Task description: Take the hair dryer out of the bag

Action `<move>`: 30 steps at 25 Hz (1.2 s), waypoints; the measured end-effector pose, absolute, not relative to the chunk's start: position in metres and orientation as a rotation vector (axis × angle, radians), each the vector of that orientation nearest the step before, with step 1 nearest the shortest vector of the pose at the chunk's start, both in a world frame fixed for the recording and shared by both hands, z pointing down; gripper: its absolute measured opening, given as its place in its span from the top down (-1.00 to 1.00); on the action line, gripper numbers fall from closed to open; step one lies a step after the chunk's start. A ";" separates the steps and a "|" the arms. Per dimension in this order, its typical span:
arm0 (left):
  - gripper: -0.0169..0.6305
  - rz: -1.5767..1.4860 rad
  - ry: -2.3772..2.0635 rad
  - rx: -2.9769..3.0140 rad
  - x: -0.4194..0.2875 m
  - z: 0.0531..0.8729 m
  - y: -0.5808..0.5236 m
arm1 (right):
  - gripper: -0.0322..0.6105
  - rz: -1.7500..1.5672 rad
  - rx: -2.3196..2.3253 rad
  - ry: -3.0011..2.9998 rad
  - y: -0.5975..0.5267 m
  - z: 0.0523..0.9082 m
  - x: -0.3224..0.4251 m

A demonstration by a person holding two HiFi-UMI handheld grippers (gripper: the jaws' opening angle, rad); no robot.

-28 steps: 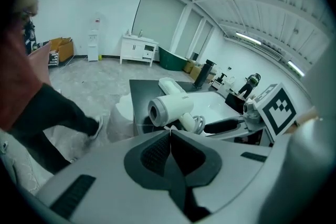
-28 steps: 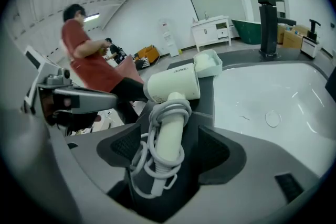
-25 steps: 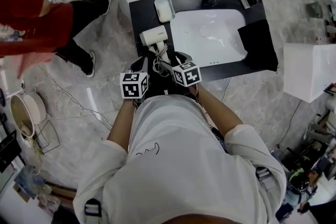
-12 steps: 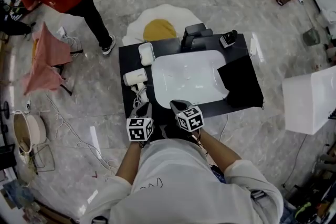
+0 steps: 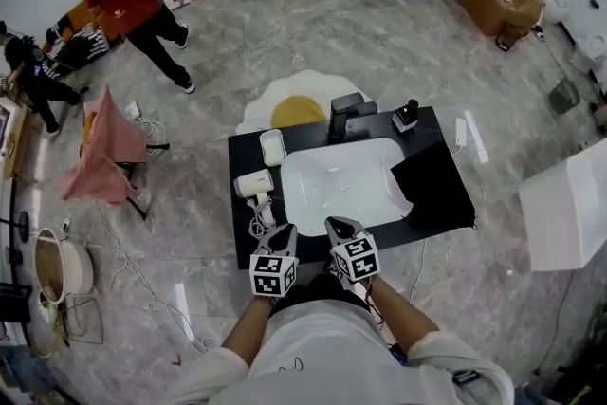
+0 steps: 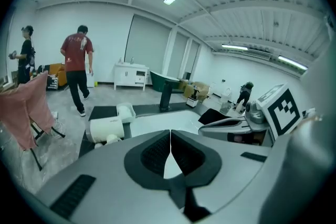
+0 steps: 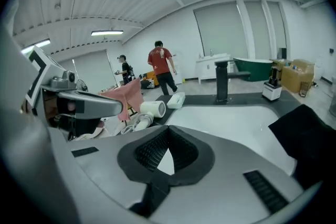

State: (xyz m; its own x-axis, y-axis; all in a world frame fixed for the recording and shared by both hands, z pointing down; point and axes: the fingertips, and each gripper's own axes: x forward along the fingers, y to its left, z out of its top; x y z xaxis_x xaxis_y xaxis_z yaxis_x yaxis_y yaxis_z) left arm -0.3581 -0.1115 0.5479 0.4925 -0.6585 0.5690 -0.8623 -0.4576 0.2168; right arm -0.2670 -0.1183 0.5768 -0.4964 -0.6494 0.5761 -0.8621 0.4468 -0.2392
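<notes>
Two grippers hover side by side over the near edge of the black counter [image 5: 305,134]. The left gripper [image 6: 170,134] has its jaws pressed together with nothing between them. The right gripper [image 7: 168,132] is closed and empty as well. The white hair dryer [image 5: 252,185] lies on the counter just left of the white basin [image 5: 341,185], with its cord [image 5: 259,221] looped beside it toward the person. The black bag [image 5: 432,190] lies flat on the basin's right side, well apart from the hair dryer.
</notes>
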 end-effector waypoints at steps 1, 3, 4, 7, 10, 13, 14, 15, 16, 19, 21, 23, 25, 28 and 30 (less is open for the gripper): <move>0.88 0.546 -1.267 2.279 -0.361 0.540 -0.112 | 0.90 0.694 1.307 -2.303 -0.119 0.569 -0.265; 0.88 0.496 -1.293 2.290 -0.369 0.526 -0.110 | 0.90 0.634 1.352 -2.314 -0.117 0.550 -0.264; 0.88 0.466 -1.307 2.288 -0.374 0.521 -0.107 | 0.90 0.598 1.366 -2.321 -0.115 0.540 -0.265; 0.88 0.391 -1.343 2.289 -0.383 0.511 -0.092 | 0.90 0.513 1.410 -2.336 -0.104 0.512 -0.267; 0.88 0.319 -1.352 2.296 -0.390 0.502 -0.082 | 0.90 0.462 1.462 -2.355 -0.096 0.489 -0.274; 0.88 0.264 -1.351 2.308 -0.393 0.486 -0.070 | 0.90 0.403 1.476 -2.366 -0.082 0.467 -0.283; 0.88 0.253 -1.358 2.318 -0.392 0.479 -0.066 | 0.90 0.392 1.475 -2.370 -0.079 0.462 -0.285; 0.88 0.244 -1.372 2.331 -0.391 0.470 -0.064 | 0.90 0.383 1.472 -2.380 -0.077 0.456 -0.286; 0.88 0.235 -1.392 2.341 -0.391 0.462 -0.061 | 0.90 0.370 1.467 -2.394 -0.077 0.451 -0.287; 0.88 0.216 -1.469 2.345 -0.394 0.444 -0.059 | 0.90 0.304 1.439 -2.449 -0.081 0.434 -0.293; 0.88 0.202 -1.525 2.334 -0.395 0.433 -0.060 | 0.90 0.253 1.416 -2.488 -0.084 0.419 -0.294; 0.88 0.170 -1.573 2.329 -0.389 0.418 -0.064 | 0.90 0.205 1.401 -2.528 -0.087 0.402 -0.287; 0.88 0.143 -1.609 2.347 -0.378 0.403 -0.067 | 0.90 0.175 1.401 -2.560 -0.088 0.387 -0.273; 0.88 0.145 -1.648 2.355 -0.359 0.393 -0.066 | 0.90 0.153 1.429 -2.573 -0.086 0.376 -0.247; 0.88 0.135 -1.664 2.371 -0.345 0.386 -0.065 | 0.90 0.139 1.464 -2.561 -0.088 0.372 -0.226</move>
